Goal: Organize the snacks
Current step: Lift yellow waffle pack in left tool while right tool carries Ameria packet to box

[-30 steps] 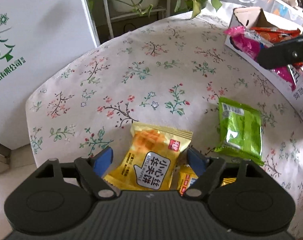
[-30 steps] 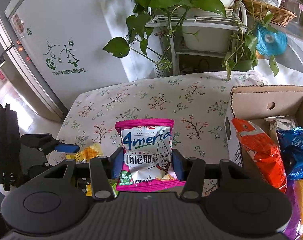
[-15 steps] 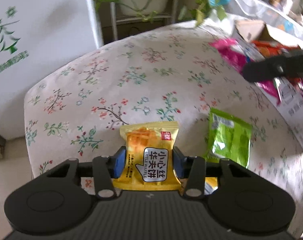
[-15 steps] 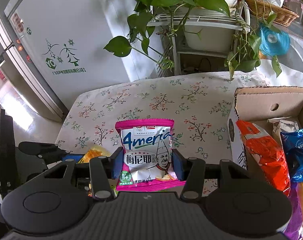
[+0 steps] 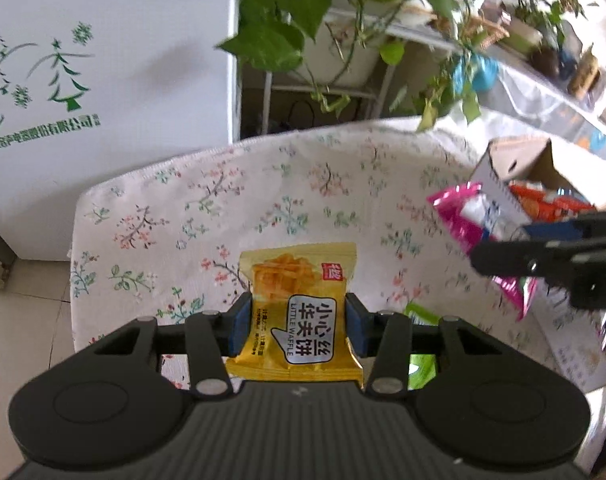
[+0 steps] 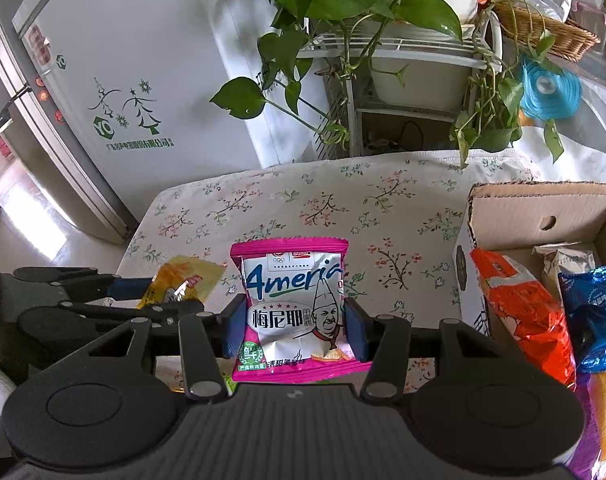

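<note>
- My left gripper (image 5: 297,328) is pinching the yellow waffle packet (image 5: 297,316) by its sides, lifted above the flowered surface (image 5: 263,184). The fingers grip only the lower half, so the slick wrapper could slide out if I swing fast.
- My right gripper (image 6: 293,328) is pinching the pink biscuit packet (image 6: 293,304) the same way, near the cardboard box (image 6: 543,216) on its right. The box already holds an orange bag (image 6: 519,312) and a blue bag (image 6: 595,312), so a drop at the near edge could leave the packet perched on them or let it tip out.
- Both grippers are heading for the same box, I judge; in the left view the right gripper (image 5: 551,256) sits across my path, so the two could collide.
- A green packet (image 5: 421,314) lies under the left gripper, easy to miss.
</note>
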Motion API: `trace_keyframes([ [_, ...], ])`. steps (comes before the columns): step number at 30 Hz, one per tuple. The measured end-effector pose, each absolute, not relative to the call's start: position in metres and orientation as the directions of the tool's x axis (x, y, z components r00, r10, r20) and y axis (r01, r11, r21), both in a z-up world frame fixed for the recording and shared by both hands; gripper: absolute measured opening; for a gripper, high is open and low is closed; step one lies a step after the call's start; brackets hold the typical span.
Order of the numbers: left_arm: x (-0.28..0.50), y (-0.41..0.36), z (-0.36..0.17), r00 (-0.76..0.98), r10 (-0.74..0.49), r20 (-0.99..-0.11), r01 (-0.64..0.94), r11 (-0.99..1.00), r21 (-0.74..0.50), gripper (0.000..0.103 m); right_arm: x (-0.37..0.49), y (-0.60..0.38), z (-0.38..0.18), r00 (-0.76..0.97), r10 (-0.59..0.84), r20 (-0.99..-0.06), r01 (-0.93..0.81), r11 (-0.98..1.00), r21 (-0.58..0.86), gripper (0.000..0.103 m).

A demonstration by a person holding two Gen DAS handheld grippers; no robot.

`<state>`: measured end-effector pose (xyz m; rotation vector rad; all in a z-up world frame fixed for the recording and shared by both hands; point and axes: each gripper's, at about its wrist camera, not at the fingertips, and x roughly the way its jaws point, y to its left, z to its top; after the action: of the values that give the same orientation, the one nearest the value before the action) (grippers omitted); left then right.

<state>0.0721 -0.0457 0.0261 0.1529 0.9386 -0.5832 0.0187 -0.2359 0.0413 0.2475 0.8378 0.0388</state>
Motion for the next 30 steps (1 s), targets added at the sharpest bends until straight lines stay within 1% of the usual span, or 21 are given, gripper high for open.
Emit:
trace_keyframes([
  [6, 0.068, -0.047, 0.042, 0.498, -0.415, -0.761, 0.491, 0.859, -0.148, 0.047, 0.016, -0.237, 0.047, 0.687, 0.103, -0.719, 0.064, 0.977, 0.201, 0.057],
  [11, 0.059, -0.048, 0.053, 0.545, -0.401, -0.737, 0.463, 0.876, -0.134, 0.047, 0.014, -0.241, 0.050, 0.695, 0.093, -0.713, 0.072, 0.978, 0.197, 0.057],
  [16, 0.045, -0.040, 0.057, 0.572, -0.406, -0.713, 0.414, 0.893, -0.177, 0.047, 0.010, -0.245, 0.055, 0.706, 0.086, -0.703, 0.074, 0.978, 0.195, 0.057],
  [30, -0.008, -0.026, 0.045, 0.592, -0.383, -0.710, 0.264, 0.924, -0.278, 0.047, 0.001, -0.250, 0.062, 0.721, 0.089, -0.687, 0.066, 0.978, 0.196, 0.057],
])
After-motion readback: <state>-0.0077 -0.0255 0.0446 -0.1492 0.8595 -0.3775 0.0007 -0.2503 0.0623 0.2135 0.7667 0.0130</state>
